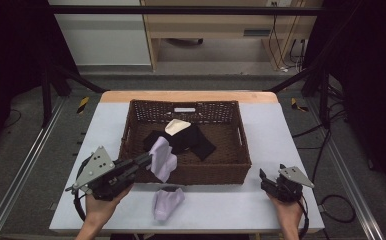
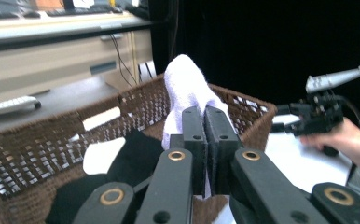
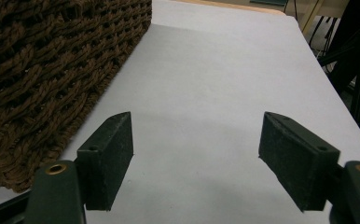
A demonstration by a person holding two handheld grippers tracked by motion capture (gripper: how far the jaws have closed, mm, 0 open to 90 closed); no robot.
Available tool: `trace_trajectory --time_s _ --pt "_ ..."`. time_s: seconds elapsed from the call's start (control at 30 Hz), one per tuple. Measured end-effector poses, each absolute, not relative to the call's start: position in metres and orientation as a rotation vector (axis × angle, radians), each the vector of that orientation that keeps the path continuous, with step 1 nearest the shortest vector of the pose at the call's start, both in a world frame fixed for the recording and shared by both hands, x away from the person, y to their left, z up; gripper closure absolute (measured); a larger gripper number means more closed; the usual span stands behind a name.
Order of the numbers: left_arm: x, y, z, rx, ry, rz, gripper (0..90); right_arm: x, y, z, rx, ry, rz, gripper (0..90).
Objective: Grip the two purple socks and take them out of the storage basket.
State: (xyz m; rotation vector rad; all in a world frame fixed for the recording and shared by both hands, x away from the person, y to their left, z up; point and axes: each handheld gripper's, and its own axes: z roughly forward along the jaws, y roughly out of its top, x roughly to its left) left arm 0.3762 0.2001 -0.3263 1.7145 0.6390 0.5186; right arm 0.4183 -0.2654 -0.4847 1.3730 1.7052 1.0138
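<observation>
Left gripper [image 1: 147, 160]: at 8 o'clock on the table, jaws clamped on a lilac sock [image 1: 162, 159] held over the basket's near rim.
Second sock [image 1: 166, 202]: lilac, lying on the table [image 1: 281, 135] at 6 o'clock, just in front of the basket.
Basket [image 1: 231, 172]: brown wicker, at the table's centre; its near wall stands between the held sock and the inside.
Basket contents: a black cloth [image 1: 188, 139] with a cream piece [image 1: 176, 125] at its 12 o'clock edge.
Right gripper [image 1: 264, 176]: at 4 o'clock, jaws wide apart over bare table, nothing between them, basket corner just beside it.
</observation>
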Motion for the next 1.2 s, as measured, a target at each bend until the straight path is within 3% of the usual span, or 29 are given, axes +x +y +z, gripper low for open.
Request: trace_trajectory --time_s 0.7,1.2 --pt "0.37 0.164 -0.375 1.895 0.63 0.408 86.8 0.417 -0.265 -0.484 1.372 1.702 1.023 26.3" --pt "0.397 0.143 -0.438 2.096 0.732 0.312 86.1 0.418 -0.266 -0.485 1.376 1.708 1.021 26.1"
